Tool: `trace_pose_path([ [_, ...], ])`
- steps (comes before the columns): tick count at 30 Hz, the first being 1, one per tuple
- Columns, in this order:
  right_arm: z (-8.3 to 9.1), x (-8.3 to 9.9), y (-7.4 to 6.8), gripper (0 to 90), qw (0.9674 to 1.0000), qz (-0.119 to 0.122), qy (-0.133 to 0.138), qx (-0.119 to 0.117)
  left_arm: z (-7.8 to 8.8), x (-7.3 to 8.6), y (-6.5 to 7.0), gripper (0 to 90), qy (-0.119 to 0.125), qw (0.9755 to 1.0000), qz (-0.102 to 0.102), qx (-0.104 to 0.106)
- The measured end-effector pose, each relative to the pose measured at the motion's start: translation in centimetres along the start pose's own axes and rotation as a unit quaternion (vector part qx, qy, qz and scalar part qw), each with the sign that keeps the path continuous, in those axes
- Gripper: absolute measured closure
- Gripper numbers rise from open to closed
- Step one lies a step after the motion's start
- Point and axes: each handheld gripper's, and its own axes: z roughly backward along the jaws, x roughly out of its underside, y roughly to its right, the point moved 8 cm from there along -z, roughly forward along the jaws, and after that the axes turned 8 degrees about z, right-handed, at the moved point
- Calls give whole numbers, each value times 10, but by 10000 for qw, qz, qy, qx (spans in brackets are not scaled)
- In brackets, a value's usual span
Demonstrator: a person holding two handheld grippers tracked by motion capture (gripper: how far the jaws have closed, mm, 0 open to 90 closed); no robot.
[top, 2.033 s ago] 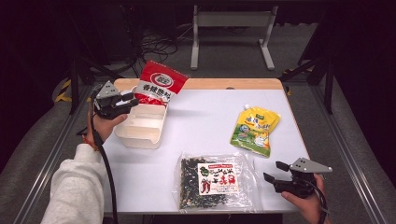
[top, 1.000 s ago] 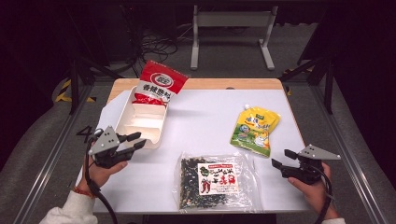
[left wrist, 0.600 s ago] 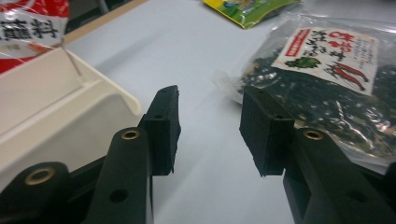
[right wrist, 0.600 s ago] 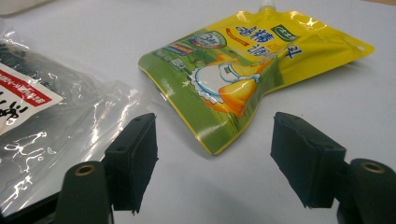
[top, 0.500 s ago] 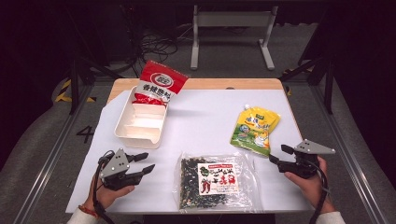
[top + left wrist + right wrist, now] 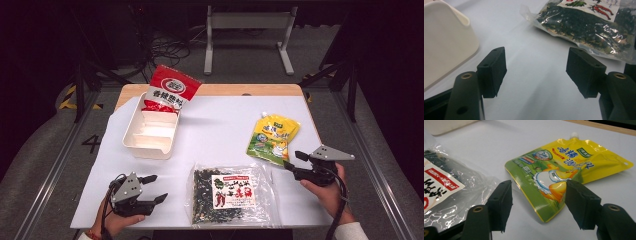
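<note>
**Ana:** Two sets of black jaws, both parted with nothing between the pads. The left gripper (image 6: 156,188) has just been opening, bare white table cover (image 6: 534,82) in its gap.

**Ben:** And the right gripper (image 6: 291,162) has just been closing a little, yet its pads press on nothing. Straight past its jaws lies the yellow and green spouted pouch with a cartoon duck (image 6: 564,177), lower corner near the gap, flat on the cover.

**Ana:** Ahead and to the right of the left jaws sits the clear plastic bag of dark dried seaweed with a white and red label (image 6: 589,27), near but not touching.

**Ben:** That same bag shows left of the right jaws too, its crinkled edge just beside the left pad.

**Ana:** Left of the left jaws, the rounded corner of the white plastic divided tray (image 6: 446,42), apart from the pad.

**Ben:** From above, a red and white snack packet (image 6: 171,91) leans in the tray's far end, well away from both grippers.
</note>
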Motion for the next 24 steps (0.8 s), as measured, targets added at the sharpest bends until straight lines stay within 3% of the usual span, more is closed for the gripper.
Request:
trace_pose_path([
  [4,-4,-3,-4,424,9999,-13,-6,-112,-4,1,-2,308,-19,9999,93,73],
  [8,-4,-3,-28,453,9987,174,-107,-462,-8,2,0,297,-61,9999,95,116],
  [12,-2,4,-42,453,9976,146,-221,-642,-11,0,2,289,-97,9998,51,147],
  [15,2,15,-57,370,9957,114,-377,-843,-14,1,5,286,-177,9997,-15,174],
  [17,2,20,-64,293,9949,-107,-397,-925,-16,1,7,281,-196,9996,-34,207],
  [21,-2,29,-73,267,9925,-190,-605,-1041,-18,-2,10,270,-185,9995,-85,245],
  [24,-11,39,-78,220,9887,-331,-857,-1186,-21,-2,13,267,-205,9992,-120,326],
])
